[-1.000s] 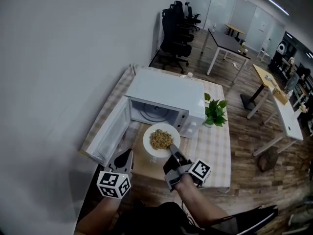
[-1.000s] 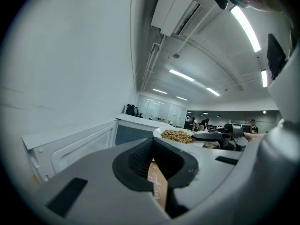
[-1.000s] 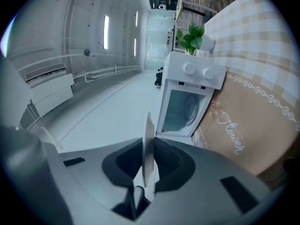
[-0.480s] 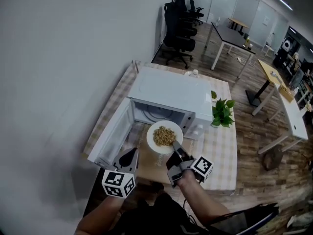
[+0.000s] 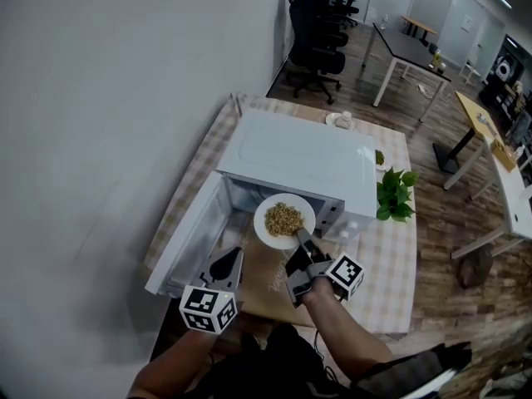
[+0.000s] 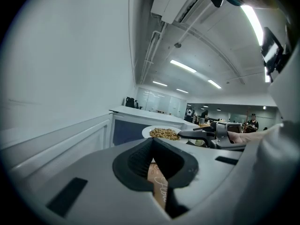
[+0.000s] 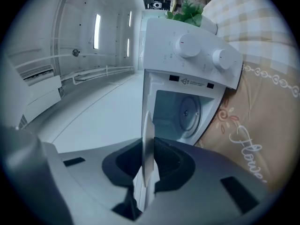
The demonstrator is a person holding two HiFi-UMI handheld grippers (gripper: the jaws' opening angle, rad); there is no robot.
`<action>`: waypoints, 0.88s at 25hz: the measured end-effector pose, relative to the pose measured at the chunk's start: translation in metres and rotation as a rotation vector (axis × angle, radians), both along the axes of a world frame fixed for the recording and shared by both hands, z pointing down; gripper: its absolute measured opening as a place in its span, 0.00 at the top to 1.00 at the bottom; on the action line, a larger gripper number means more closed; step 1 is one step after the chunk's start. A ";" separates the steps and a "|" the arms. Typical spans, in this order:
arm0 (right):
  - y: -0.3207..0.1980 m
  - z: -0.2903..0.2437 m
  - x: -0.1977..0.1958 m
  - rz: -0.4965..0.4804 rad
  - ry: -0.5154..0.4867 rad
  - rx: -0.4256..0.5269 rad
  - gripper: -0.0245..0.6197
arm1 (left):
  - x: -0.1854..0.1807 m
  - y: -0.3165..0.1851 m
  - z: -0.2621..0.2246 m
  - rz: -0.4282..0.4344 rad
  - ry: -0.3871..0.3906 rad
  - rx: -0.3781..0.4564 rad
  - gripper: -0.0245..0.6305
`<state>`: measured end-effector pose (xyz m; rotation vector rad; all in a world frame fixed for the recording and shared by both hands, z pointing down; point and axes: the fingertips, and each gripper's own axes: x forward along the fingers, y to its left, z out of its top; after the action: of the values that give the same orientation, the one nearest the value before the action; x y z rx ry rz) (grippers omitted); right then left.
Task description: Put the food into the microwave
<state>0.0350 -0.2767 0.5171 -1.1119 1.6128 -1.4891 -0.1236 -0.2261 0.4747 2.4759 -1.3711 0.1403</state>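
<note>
The white plate of food (image 5: pixel 284 219) hangs level right in front of the open white microwave (image 5: pixel 299 158), at the mouth of its cavity. My right gripper (image 5: pixel 301 241) is shut on the plate's near rim, which shows edge-on between its jaws (image 7: pixel 147 146). Beyond it lie the cavity and its turntable (image 7: pixel 185 114). My left gripper (image 5: pixel 226 266) hovers over the mat to the left of the plate, beside the swung-out door (image 5: pixel 187 241), shut and holding nothing. From the left gripper view (image 6: pixel 152 144), the plate (image 6: pixel 163 133) and the right gripper (image 6: pixel 208 136) are ahead to the right.
A tan patterned mat (image 5: pixel 262 279) covers the checked tablecloth (image 5: pixel 391 256) before the microwave. A potted plant (image 5: pixel 395 196) stands to the microwave's right, by the two knobs (image 7: pixel 187 46). A wall runs along the left; desks and chairs (image 5: pixel 320 15) stand beyond.
Both grippers moved forward toward the microwave. The plate travelled with the right gripper from over the mat up to the cavity's mouth.
</note>
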 end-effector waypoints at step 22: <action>-0.064 0.088 -0.005 0.035 -0.038 -0.103 0.87 | 0.018 -0.056 0.053 -0.007 -0.060 -0.059 0.95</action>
<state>0.0299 -0.3405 0.6050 -1.1545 1.4984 -1.5760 -0.1059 -0.2824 0.5276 2.4366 -1.3789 0.2525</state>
